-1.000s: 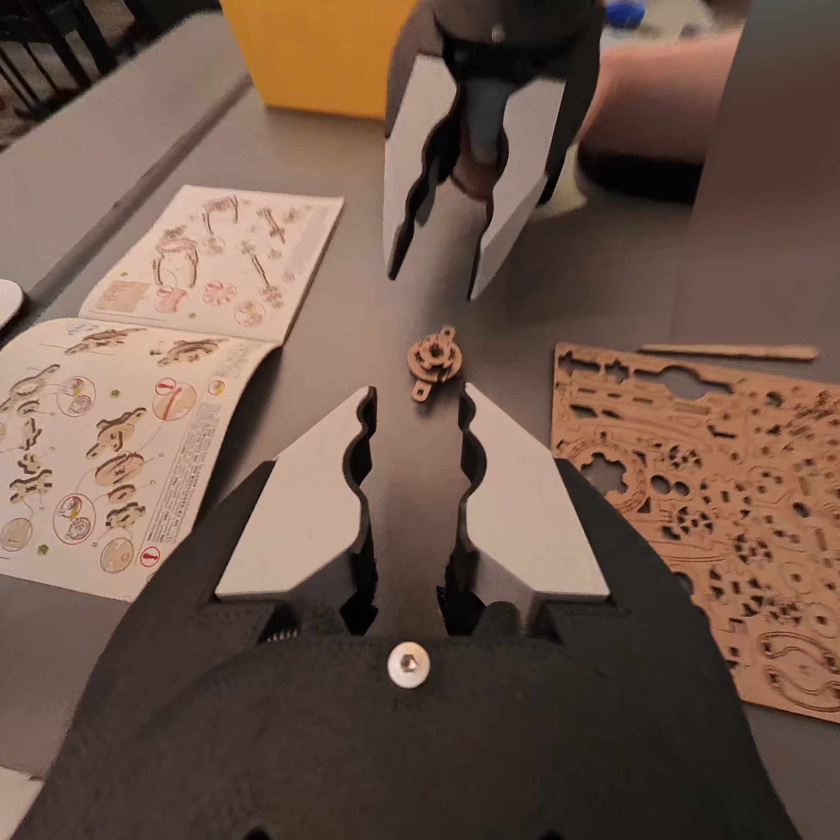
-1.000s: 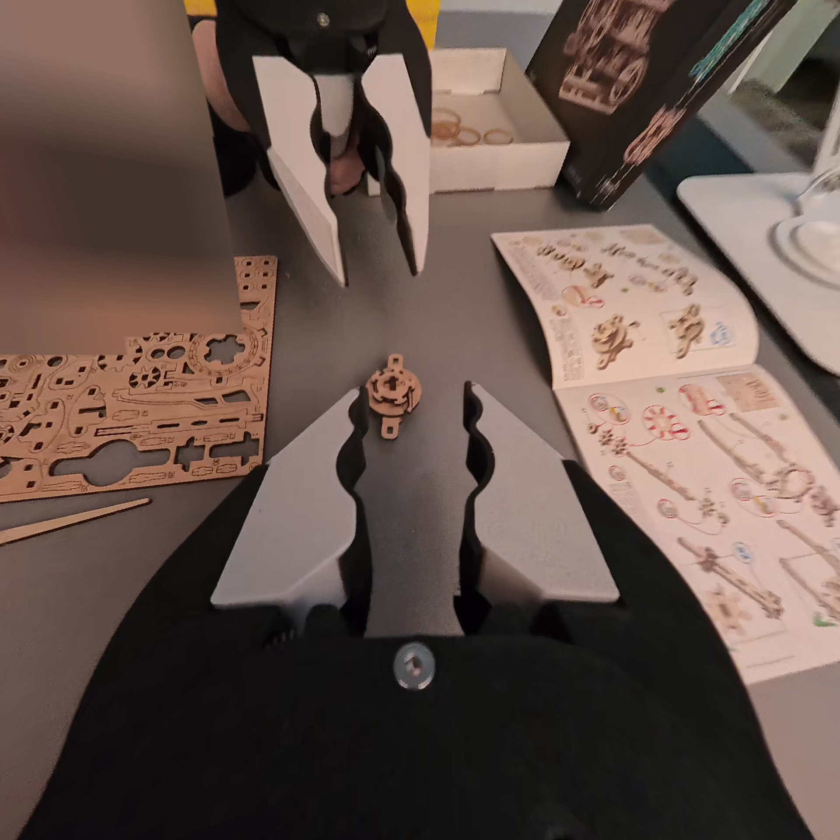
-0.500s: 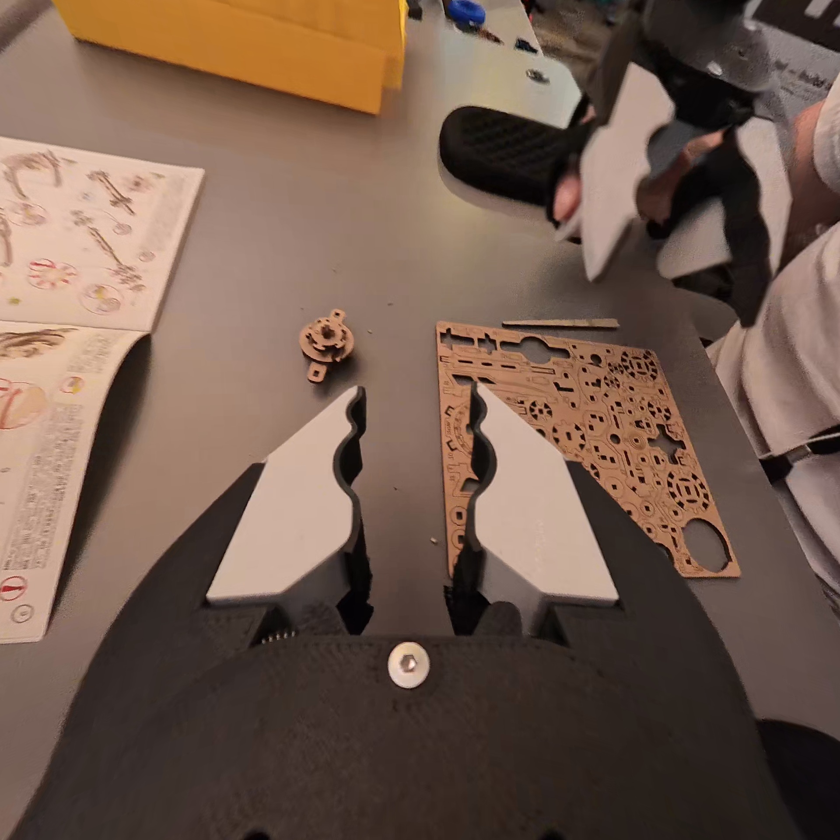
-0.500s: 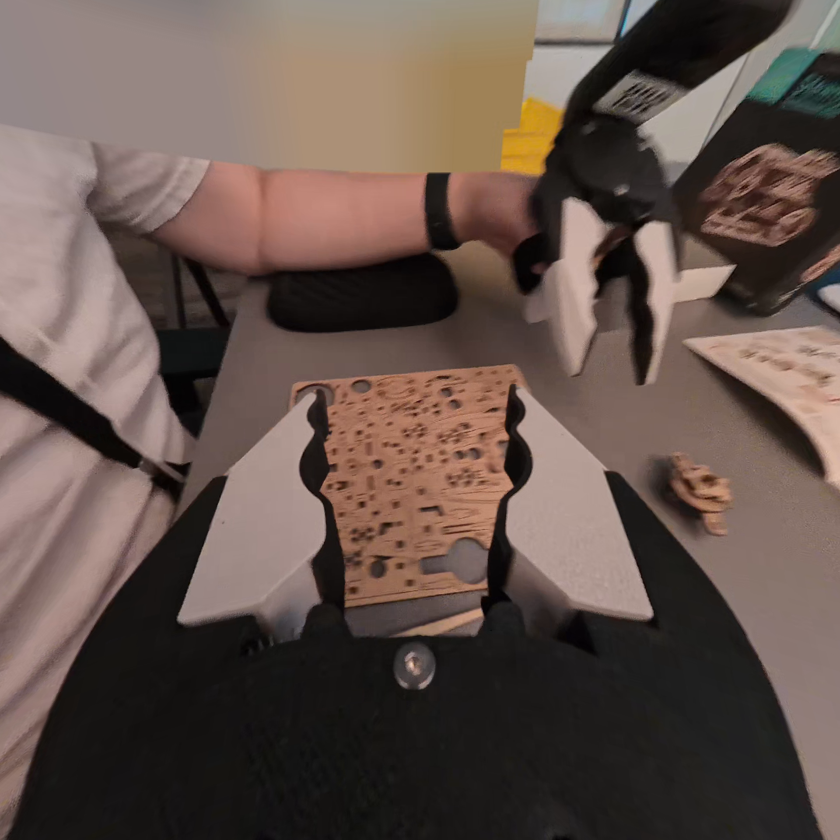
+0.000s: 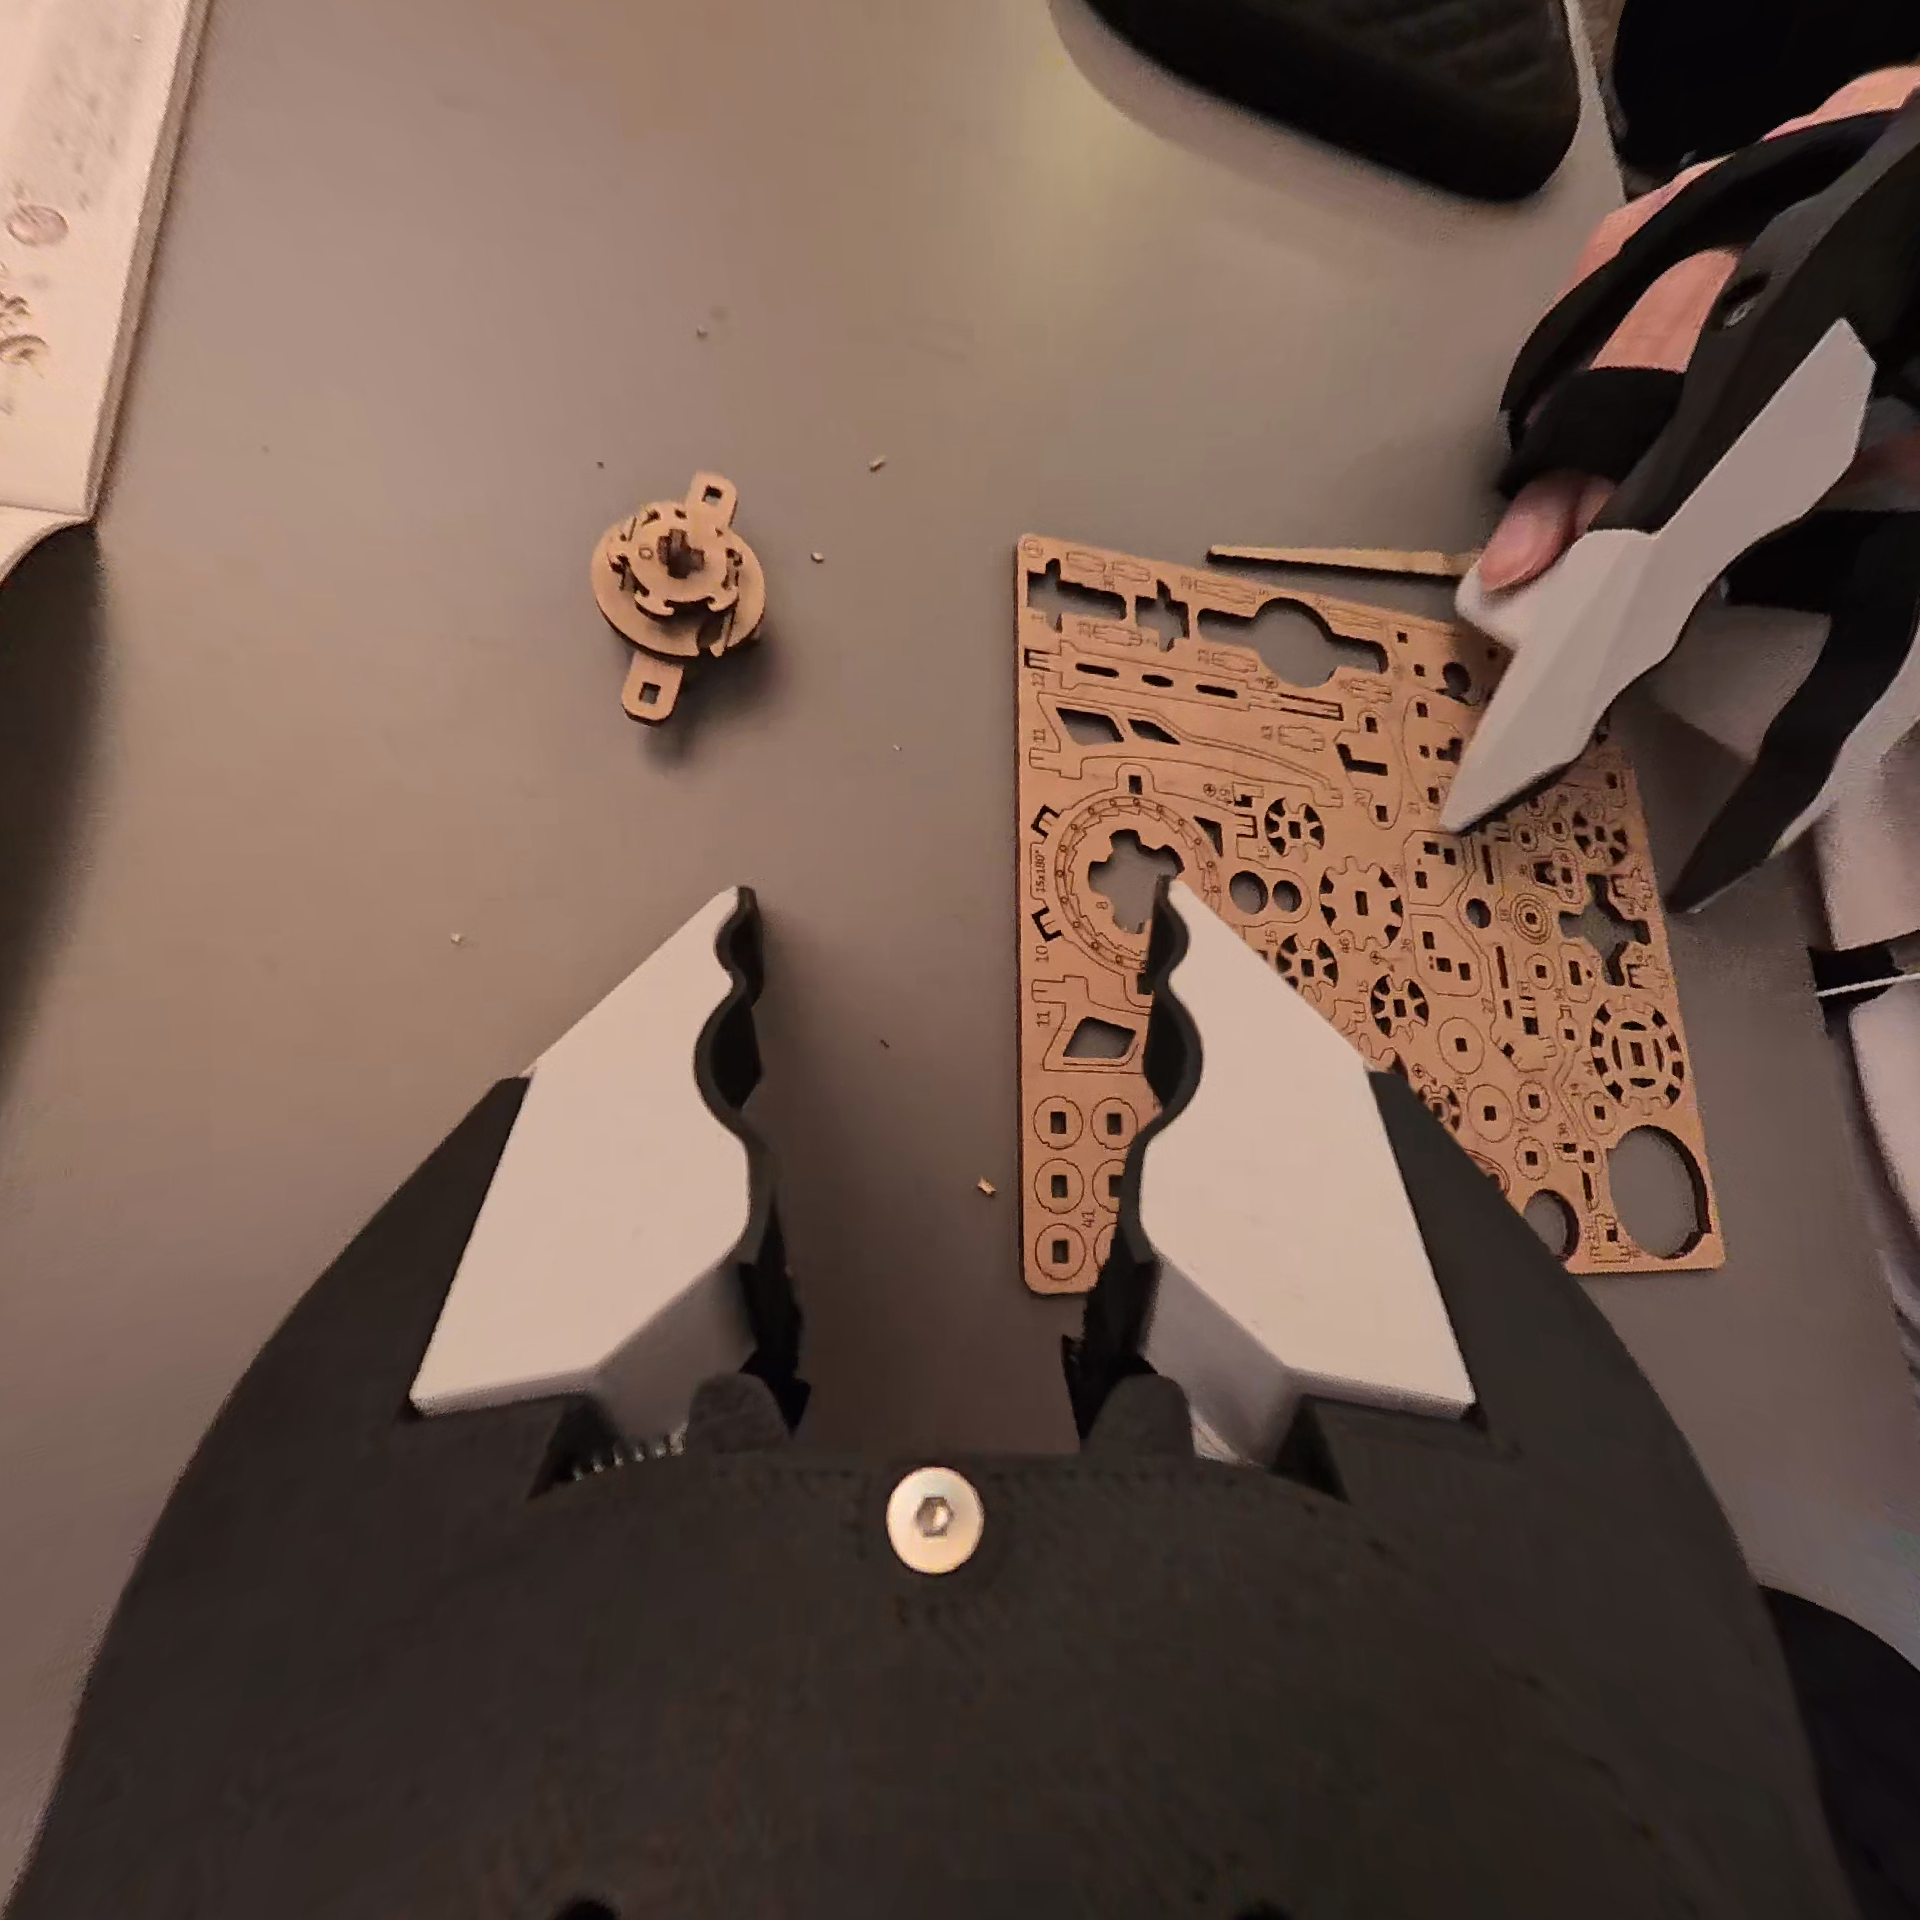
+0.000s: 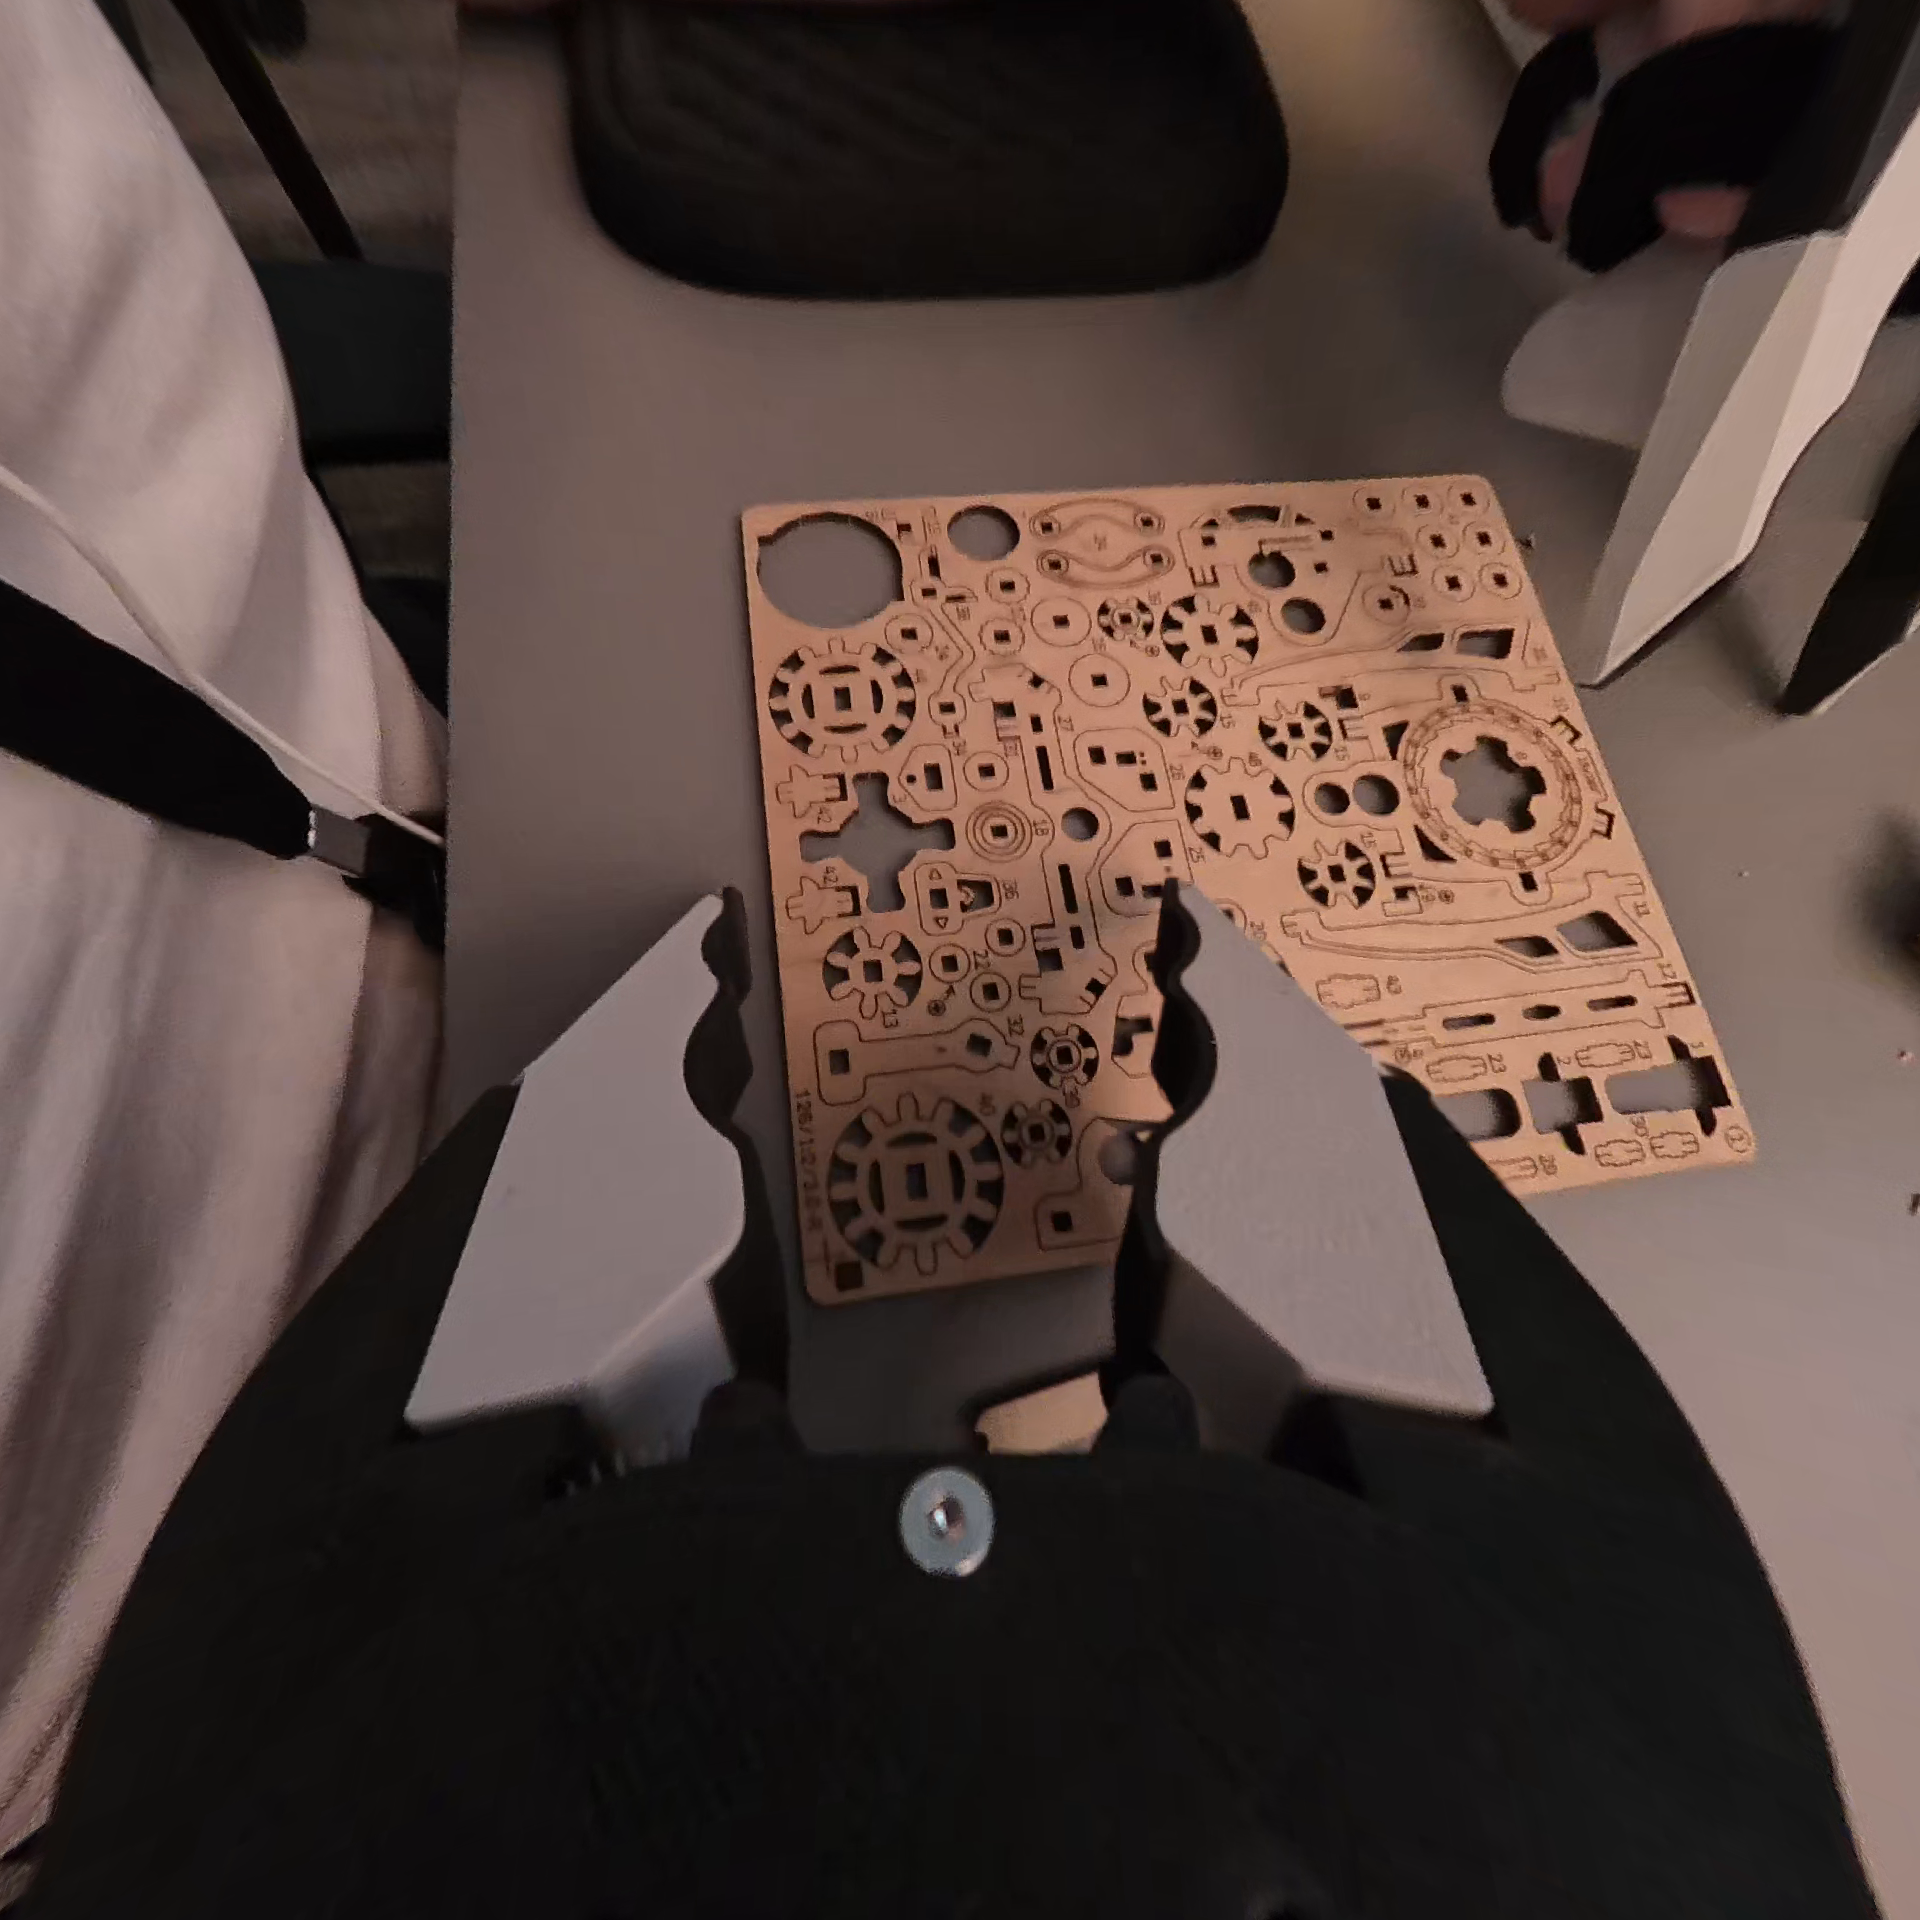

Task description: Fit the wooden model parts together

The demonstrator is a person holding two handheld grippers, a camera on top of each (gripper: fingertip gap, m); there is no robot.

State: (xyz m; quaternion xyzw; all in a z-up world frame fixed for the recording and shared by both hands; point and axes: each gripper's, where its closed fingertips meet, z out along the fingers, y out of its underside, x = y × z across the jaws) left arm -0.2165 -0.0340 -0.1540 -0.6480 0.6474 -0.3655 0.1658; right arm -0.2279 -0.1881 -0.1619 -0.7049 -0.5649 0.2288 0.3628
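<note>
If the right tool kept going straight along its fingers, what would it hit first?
Most likely the wooden parts sheet lying flat on the table: the open right tool hangs over its near half, empty. Height above it is unclear.

1. My own right finger [image 5: 1278, 1164] covers part of the wooden parts sheet [image 5: 1351, 831] in the left wrist view.
2. The booklet [image 5: 62, 260] is cut off by the left edge, its print blurred.
3. My right gripper [image 5: 1569, 862] runs off the right edge.
4. In the right wrist view, a dark blurred thing [image 6: 1896, 914] at the right edge is beyond telling.
5. The thin wooden stick [image 5: 1340, 562] disappears behind that gripper.
</note>
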